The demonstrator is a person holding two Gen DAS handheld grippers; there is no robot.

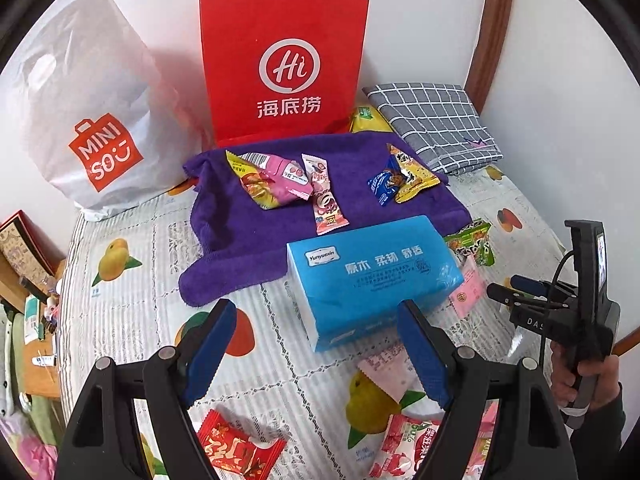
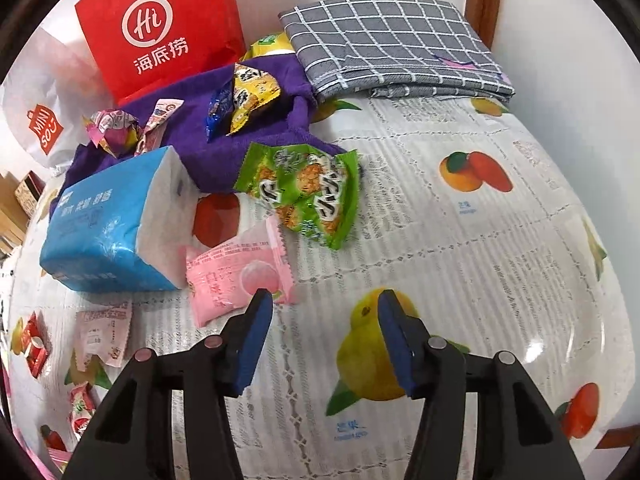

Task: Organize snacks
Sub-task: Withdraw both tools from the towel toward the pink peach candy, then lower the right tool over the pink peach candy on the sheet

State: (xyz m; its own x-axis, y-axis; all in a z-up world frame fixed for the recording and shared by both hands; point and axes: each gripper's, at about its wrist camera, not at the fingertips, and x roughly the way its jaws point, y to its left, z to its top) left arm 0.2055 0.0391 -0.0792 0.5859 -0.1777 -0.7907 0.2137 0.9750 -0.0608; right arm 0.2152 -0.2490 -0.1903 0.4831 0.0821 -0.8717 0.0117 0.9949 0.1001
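Note:
My left gripper (image 1: 320, 350) is open, its blue pads on either side of the near end of a blue tissue pack (image 1: 368, 272) without touching it. Behind the pack, a purple towel (image 1: 240, 236) carries pink and yellow snack packets (image 1: 276, 180) and a blue and a yellow one (image 1: 400, 180). A red candy (image 1: 240, 448) and a strawberry packet (image 1: 412, 448) lie close under the left gripper. My right gripper (image 2: 326, 336) is open over bare tablecloth. A pink peach packet (image 2: 236, 280) lies just beyond its left finger, and a green packet (image 2: 304, 192) lies further back.
A red paper bag (image 1: 284, 64) and a white shopping bag (image 1: 88, 112) stand against the wall at the back. A folded grey checked cloth (image 2: 392, 44) lies at the back right. The fruit-print tablecloth (image 2: 480, 260) covers the table, which drops off at the left.

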